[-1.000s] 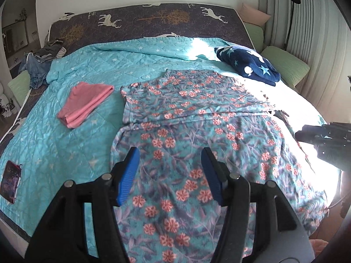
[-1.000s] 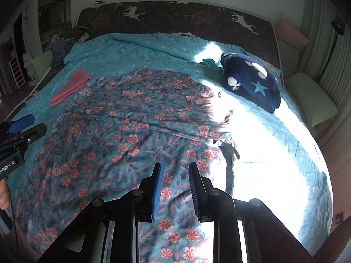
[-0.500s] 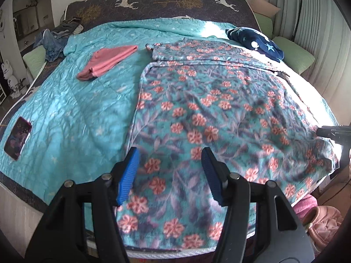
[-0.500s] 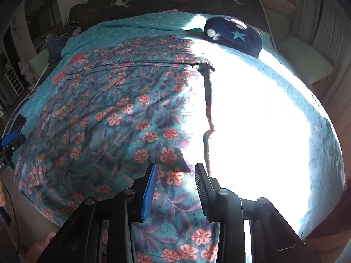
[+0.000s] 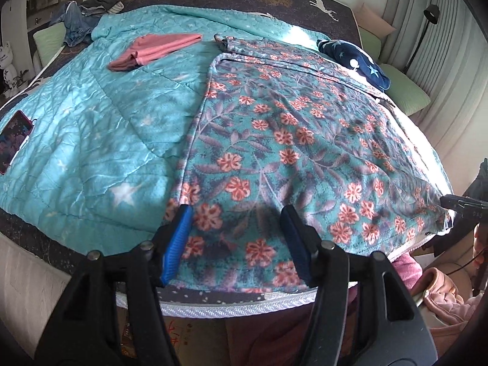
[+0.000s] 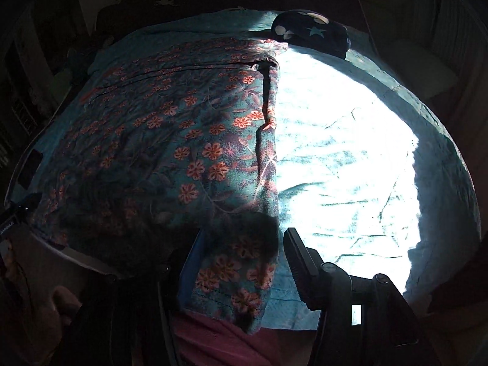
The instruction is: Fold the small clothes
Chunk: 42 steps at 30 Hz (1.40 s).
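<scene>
A teal dress with orange flowers (image 5: 289, 140) lies spread flat on the bed, its hem reaching the near mattress edge. My left gripper (image 5: 236, 235) hovers open over the hem's left part, its blue pads apart and the cloth lying below them. In the right wrist view the dress (image 6: 183, 140) is dim beside a bright sun patch. My right gripper (image 6: 244, 259) has its jaws opening; the dress's right hem corner hangs between them, loose from the pads. The right gripper's tip (image 5: 460, 204) also shows at the hem's right corner in the left wrist view.
A folded pink cloth (image 5: 152, 48) lies far left on the turquoise quilt (image 5: 91, 122), and a navy star-print bundle (image 5: 353, 58) lies far right. A phone (image 5: 13, 140) sits near the left edge. Jeans (image 5: 76, 21) are piled at the headboard. A pink bag (image 5: 439, 292) sits below the mattress edge (image 5: 244, 305).
Both grippers drew back and down from the middle of the dress to its hem at the bed's near edge. The right jaws widened; the hem corner now sits between them.
</scene>
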### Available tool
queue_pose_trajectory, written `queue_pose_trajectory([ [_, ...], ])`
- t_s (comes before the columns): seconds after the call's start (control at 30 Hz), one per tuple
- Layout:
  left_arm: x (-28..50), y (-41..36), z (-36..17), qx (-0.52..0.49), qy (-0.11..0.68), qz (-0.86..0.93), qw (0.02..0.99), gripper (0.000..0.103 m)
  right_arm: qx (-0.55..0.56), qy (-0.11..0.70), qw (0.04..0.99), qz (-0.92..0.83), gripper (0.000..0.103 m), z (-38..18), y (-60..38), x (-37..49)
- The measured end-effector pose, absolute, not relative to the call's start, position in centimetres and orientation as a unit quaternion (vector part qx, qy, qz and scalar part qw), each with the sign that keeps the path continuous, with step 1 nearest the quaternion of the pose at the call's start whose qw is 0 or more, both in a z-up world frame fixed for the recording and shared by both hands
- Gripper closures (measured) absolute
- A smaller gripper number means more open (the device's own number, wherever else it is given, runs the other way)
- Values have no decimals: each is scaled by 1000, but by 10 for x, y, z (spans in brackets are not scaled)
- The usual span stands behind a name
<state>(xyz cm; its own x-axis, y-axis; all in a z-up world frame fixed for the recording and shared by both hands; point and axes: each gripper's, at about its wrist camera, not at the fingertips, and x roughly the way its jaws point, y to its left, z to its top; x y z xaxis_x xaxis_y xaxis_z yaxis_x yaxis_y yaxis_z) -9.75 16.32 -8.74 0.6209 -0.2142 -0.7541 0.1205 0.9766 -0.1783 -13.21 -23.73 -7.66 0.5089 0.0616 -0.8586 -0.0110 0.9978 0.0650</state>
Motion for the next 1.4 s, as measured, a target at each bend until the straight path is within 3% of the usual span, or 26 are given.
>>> queue_pose_trajectory([
  [0.07, -96, 165, -87, -60, 428, -99, 896, 42, 41, 505, 862, 22, 45, -81, -242, -134],
  [0.1, -96, 166, -87, -60, 428, -99, 896, 49, 51, 507, 860, 23, 44, -83, -245, -135],
  [0.13, -96, 165, -87, -58, 427, -99, 897, 68, 61, 510, 858, 23, 43, -85, -247, -135],
  [0.23, -93, 169, -85, -79, 428, -115, 893, 98, 74, 516, 853, 19, 44, -90, -250, -131],
  [0.3, -92, 171, -82, -94, 427, -116, 892, 100, 62, 510, 857, 26, 64, -88, -246, -131],
  [0.33, -93, 170, -79, -92, 422, -113, 895, 100, 63, 508, 858, 31, 92, -85, -246, -131],
  [0.37, -95, 169, -75, -88, 414, -111, 899, 101, 71, 505, 859, 35, 96, -82, -247, -130],
  [0.53, -105, 175, -50, -76, 371, -103, 920, 101, 93, 471, 877, 25, 97, -56, -254, -128],
  [0.77, -115, 197, -57, -92, 383, -82, 916, 101, 105, 495, 862, 18, 96, -61, -262, -137],
  [0.8, -115, 197, -60, -90, 387, -81, 914, 100, 109, 504, 856, 17, 95, -65, -264, -138],
  [0.87, -114, 196, -65, -91, 394, -82, 911, 94, 119, 522, 844, 14, 84, -74, -269, -140],
  [0.9, -114, 194, -68, -95, 400, -90, 907, 76, 124, 526, 841, 14, 81, -77, -271, -142],
  [0.93, -112, 191, -71, -98, 410, -99, 902, 51, 130, 528, 839, 16, 77, -79, -272, -144],
  [0.97, -110, 188, -74, -96, 419, -98, 898, 40, 135, 530, 837, 20, 75, -81, -272, -144],
  [1.0, -109, 184, -78, -85, 423, -93, 897, 36, 139, 533, 834, 25, 73, -82, -271, -144],
  [1.07, -106, 173, -85, -45, 429, -84, 898, 36, 142, 539, 829, 38, 59, -86, -269, -142],
  [1.13, -105, 171, -91, -32, 431, -74, 899, 36, 133, 539, 830, 42, 54, -88, -263, -142],
  [1.17, -106, 173, -91, -42, 430, -75, 899, 38, 123, 540, 832, 41, 54, -89, -260, -142],
  [1.2, -107, 176, -89, -51, 427, -75, 900, 58, 112, 541, 833, 39, 54, -89, -254, -142],
  [1.23, -107, 179, -87, -57, 426, -77, 900, 87, 101, 538, 836, 39, 63, -89, -249, -145],
  [1.27, -107, 183, -86, -75, 431, -89, 895, 94, 90, 537, 838, 43, 89, -87, -244, -146],
  [1.3, -108, 187, -83, -89, 430, -91, 894, 96, 88, 538, 836, 53, 96, -85, -241, -146],
  [1.4, -112, 182, -71, -63, 415, -81, 904, 98, 93, 526, 842, 70, 98, -69, -229, -151],
])
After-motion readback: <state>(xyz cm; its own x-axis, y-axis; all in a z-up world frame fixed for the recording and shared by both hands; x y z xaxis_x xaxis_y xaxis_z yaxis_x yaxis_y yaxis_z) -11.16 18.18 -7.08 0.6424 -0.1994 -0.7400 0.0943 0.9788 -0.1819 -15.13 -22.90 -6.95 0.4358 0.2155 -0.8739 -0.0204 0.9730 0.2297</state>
